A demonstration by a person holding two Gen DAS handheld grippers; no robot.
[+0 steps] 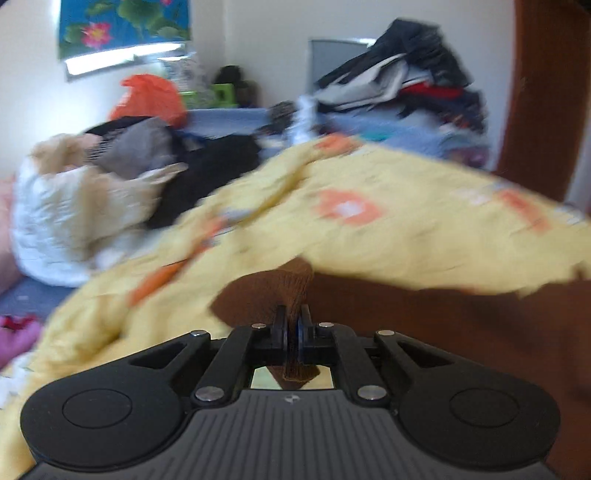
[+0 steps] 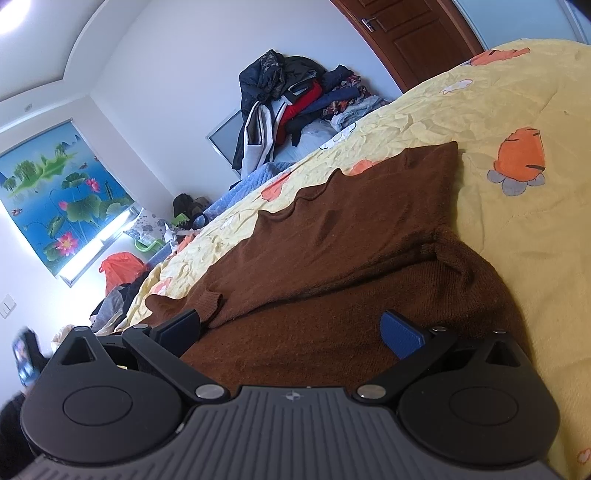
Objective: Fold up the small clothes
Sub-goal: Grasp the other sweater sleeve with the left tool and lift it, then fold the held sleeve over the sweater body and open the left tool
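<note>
A brown knit garment (image 2: 332, 236) lies partly folded on a yellow bedsheet with orange prints (image 2: 517, 92). My right gripper (image 2: 291, 332) is open, its blue-padded fingers (image 2: 400, 332) spread just above the near part of the garment, holding nothing. In the blurred left wrist view my left gripper (image 1: 291, 321) is shut on a pinched edge of the brown garment (image 1: 295, 284), with the rest of it (image 1: 424, 317) spreading to the right under the yellow sheet (image 1: 369, 229).
A tall pile of dark clothes (image 2: 295, 99) stands at the far end of the bed, seen too in the left wrist view (image 1: 406, 77). Loose clothes (image 1: 129, 170), an orange bag (image 1: 147, 99), a wooden door (image 2: 406, 33) and a lotus window blind (image 2: 62, 192) surround the bed.
</note>
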